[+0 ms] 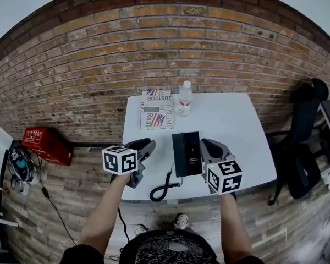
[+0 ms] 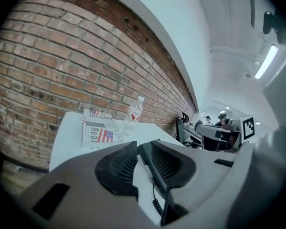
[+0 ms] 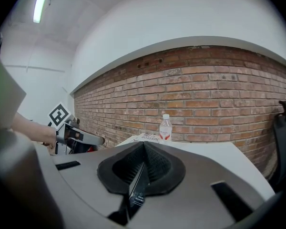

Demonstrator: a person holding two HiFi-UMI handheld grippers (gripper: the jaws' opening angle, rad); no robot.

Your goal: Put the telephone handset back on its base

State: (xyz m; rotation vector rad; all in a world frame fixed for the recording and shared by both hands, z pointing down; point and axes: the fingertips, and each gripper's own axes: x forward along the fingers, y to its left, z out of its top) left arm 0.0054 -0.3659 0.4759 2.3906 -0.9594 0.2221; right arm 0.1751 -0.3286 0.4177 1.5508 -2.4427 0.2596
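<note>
The telephone (image 1: 187,154) was seen as a flat black slab in the front half of the white table (image 1: 236,120), its near end close to the front edge; its parts could not be told apart. Its coiled cord (image 1: 164,190) was looped on the tabletop just inside that edge. The left gripper (image 1: 148,146) was positioned at the slab's left edge. In the left gripper view its pads (image 2: 117,168) were spread, a black edge was seen against the right-hand pad, and white tabletop showed in the remaining gap. The right gripper (image 1: 204,146) was positioned at the slab's right edge. In the right gripper view its pads (image 3: 157,166) were pressed together on a thin black edge bearing a small label. A folded newspaper (image 1: 156,110) was located at the back left corner, along the edge at the brick wall (image 1: 209,43). A water bottle (image 1: 185,98) stood upright just beside it. Bare tabletop was left between these items and the telephone, and over the whole right part of the table. A dark chair (image 1: 302,142) stood beyond the right edge.
</note>
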